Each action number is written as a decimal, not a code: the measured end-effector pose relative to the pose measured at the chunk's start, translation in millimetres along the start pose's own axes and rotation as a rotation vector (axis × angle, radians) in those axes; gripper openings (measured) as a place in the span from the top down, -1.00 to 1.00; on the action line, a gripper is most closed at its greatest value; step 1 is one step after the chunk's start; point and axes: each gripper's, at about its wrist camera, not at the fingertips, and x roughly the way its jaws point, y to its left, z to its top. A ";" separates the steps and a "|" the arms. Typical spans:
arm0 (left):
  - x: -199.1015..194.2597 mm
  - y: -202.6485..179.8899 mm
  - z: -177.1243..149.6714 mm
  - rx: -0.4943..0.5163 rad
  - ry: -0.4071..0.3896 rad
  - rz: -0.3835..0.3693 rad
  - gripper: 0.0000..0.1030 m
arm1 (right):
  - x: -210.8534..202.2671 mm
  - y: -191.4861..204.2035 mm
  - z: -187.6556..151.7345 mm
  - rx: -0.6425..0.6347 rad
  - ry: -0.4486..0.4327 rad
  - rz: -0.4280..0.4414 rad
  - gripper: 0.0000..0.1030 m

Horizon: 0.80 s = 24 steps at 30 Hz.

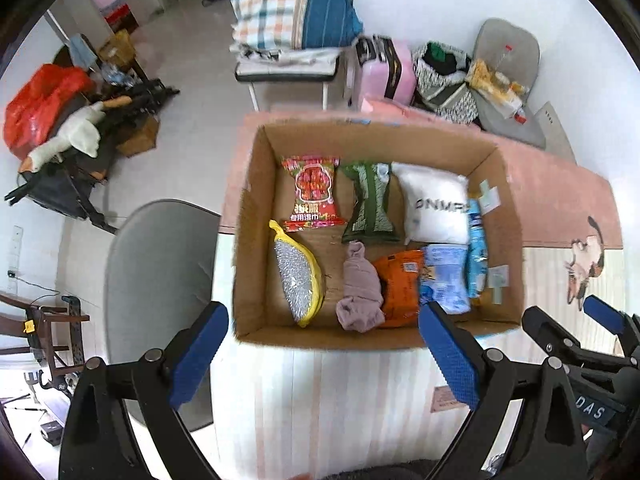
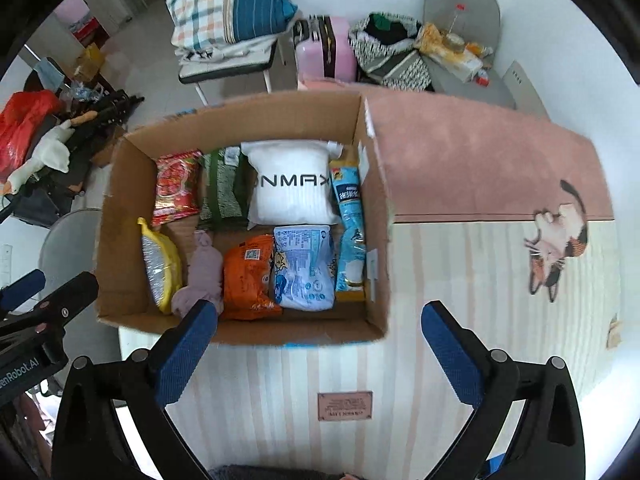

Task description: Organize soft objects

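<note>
Left gripper (image 1: 324,354) and right gripper (image 2: 320,352) hang side by side, jaws spread wide, both empty.

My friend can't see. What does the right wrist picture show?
An open brown cardboard box on a striped mat holds soft packets: a white pillow pack, an orange snack bag and a yellow-edged silver scrubber. The right gripper hovers near it, jaws open and empty.

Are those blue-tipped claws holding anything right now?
No. Both the left gripper and the right gripper hang open and hold nothing, above the near edge of the brown cardboard box of soft packets.
</note>
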 end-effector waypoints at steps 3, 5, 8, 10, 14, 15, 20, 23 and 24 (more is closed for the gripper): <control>-43.2 -4.5 -11.5 0.006 -0.067 -0.006 -0.89 | -45.0 -6.3 -14.7 0.001 -0.060 0.017 -1.00; -73.9 -6.6 -20.2 0.009 -0.117 -0.008 -0.89 | -76.9 -11.1 -23.4 0.002 -0.105 0.023 -1.00; -112.1 -8.7 -31.0 0.013 -0.169 -0.024 -0.89 | -120.9 -16.8 -34.5 -0.001 -0.178 0.018 -1.00; -129.7 -9.9 -36.7 0.013 -0.193 -0.019 -0.89 | -149.3 -21.5 -42.8 0.001 -0.220 0.019 -1.00; -163.5 -14.0 -50.0 0.022 -0.240 -0.019 -0.89 | -195.4 -25.8 -59.1 -0.011 -0.286 0.009 -1.00; -170.1 -15.6 -53.8 0.023 -0.250 -0.022 -0.89 | -203.4 -25.6 -62.9 -0.015 -0.296 0.011 -1.00; -195.7 -21.3 -69.0 0.027 -0.297 -0.008 -0.89 | -244.8 -29.0 -79.4 -0.034 -0.357 -0.001 -1.00; -203.2 -23.7 -74.1 0.025 -0.314 -0.004 -0.89 | -263.9 -31.9 -86.4 -0.039 -0.391 -0.008 -1.00; -205.2 -24.4 -75.4 0.025 -0.317 -0.005 -0.89 | -267.2 -31.9 -87.6 -0.042 -0.396 -0.009 -1.00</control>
